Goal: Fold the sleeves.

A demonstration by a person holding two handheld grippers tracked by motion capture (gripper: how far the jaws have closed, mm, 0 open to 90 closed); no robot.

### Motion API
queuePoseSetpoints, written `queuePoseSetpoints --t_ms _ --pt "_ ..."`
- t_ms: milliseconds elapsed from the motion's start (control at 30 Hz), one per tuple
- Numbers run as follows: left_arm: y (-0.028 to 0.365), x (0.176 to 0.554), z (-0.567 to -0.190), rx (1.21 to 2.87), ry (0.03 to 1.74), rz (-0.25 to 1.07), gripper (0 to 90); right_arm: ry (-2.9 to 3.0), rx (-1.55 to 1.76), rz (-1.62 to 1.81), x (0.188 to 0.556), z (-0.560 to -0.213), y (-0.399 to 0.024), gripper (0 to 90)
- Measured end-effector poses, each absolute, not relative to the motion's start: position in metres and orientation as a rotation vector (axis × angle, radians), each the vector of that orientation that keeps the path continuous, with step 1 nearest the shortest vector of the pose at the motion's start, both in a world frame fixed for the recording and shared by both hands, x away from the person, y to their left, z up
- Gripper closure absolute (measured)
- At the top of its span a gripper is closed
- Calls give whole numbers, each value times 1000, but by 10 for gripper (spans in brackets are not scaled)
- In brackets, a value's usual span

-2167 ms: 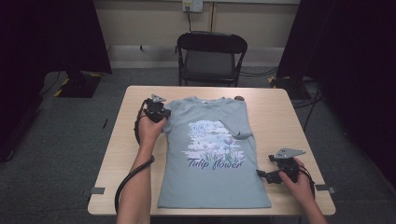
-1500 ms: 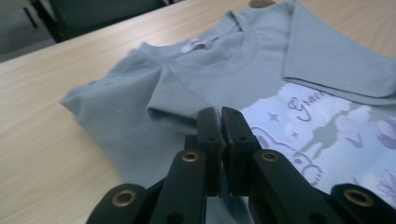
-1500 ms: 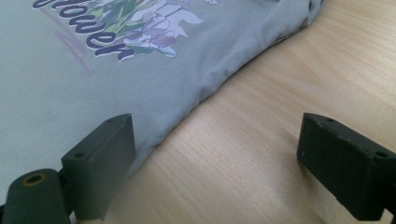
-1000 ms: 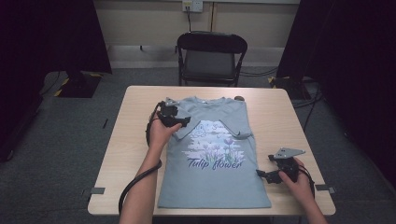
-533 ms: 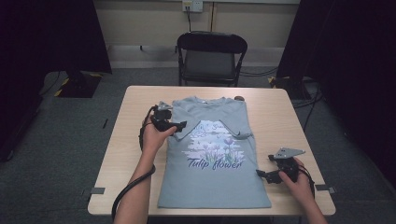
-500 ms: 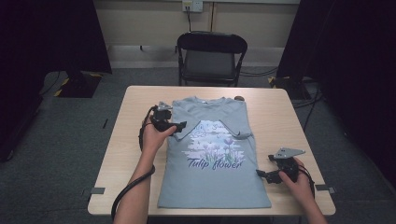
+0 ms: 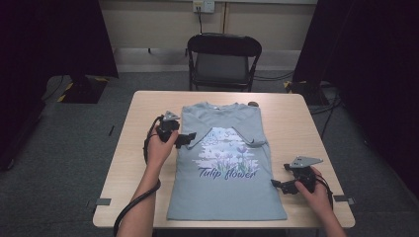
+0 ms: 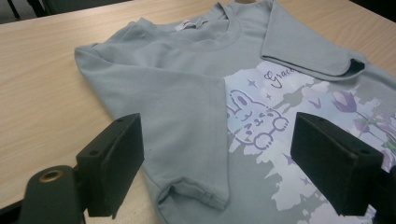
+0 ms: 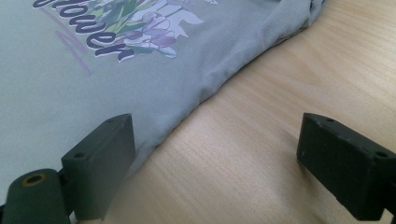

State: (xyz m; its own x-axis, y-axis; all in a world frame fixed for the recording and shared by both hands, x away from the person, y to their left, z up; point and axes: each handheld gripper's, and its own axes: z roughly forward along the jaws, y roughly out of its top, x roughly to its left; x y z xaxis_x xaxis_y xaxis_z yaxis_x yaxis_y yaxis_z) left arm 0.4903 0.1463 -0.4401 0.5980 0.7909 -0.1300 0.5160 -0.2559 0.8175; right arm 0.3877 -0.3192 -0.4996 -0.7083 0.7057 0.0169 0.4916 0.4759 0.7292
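On wooden surface (image 7: 128,143): grey T-shirt (image 7: 227,182) flat, both sleeves folded inward; hem detail indistinct. Left claw (image 7: 190,138) wide, jaws just opened, over left sleeve (image 8: 196,140). Right claw (image 7: 276,184) wide, empty, at shirt's right edge.

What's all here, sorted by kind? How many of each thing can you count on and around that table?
T-shirts: 1, the grey-blue T-shirt lying flat
Hand-held grippers: 2, the left gripper and the right gripper, both with jaws open
Tables: 1, the wooden table
Chairs: 1, the black folding chair behind it
Total: 5
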Motion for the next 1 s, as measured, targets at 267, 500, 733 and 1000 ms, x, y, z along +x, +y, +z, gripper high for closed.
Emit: queuePoseSetpoints --t_ms 267,500,733,1000 --pt "154 479 -445 1921 1046 377 165 2440 1016 1067 388 -500 -319 106" --pt "158 471 -448 1919 1029 374 165 2441 1019 1068 388 -500 -319 106" --pt "166 463 -452 1928 1031 372 166 2440 1016 1067 388 -500 -319 107" --pt "176 453 -456 1927 1030 377 167 2440 1016 1067 388 -500 -319 106"
